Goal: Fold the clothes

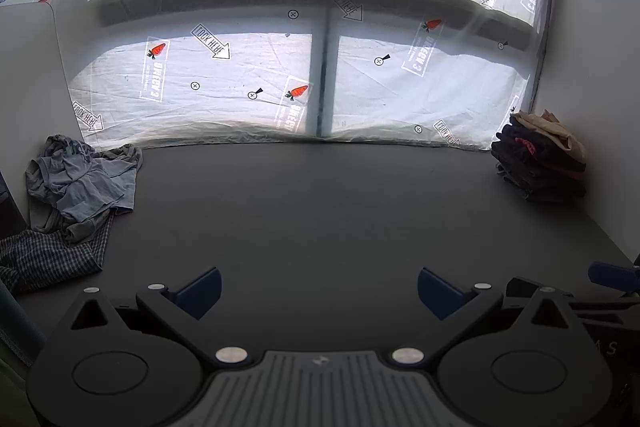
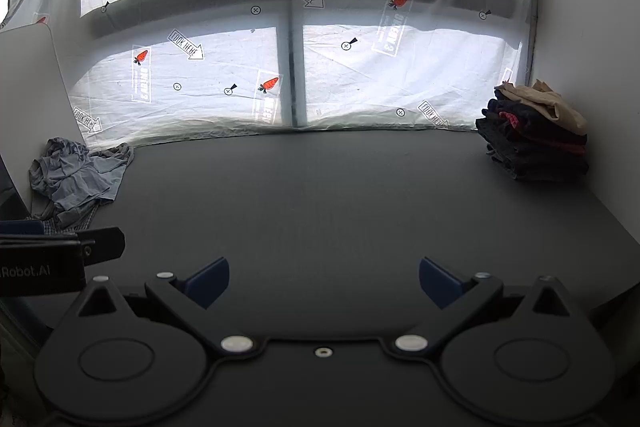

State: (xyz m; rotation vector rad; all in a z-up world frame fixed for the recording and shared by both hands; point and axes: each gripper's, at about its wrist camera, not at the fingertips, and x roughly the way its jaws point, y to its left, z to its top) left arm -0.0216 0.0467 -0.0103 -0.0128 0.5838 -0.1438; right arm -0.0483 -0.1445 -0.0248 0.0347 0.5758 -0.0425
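Observation:
A heap of crumpled grey clothes lies at the table's far left, with a checked garment beneath it nearer me. The same grey heap shows in the right wrist view. A stack of folded dark clothes topped by a tan piece stands at the far right against the wall, also seen as the folded stack. My left gripper is open over the bare dark table, nothing between its blue fingers. My right gripper is open too, beside the left one.
A window covered with printed white sheeting runs along the table's back edge. A white wall closes the right side and a pale panel stands at the left. The right gripper's body shows at the left view's right edge.

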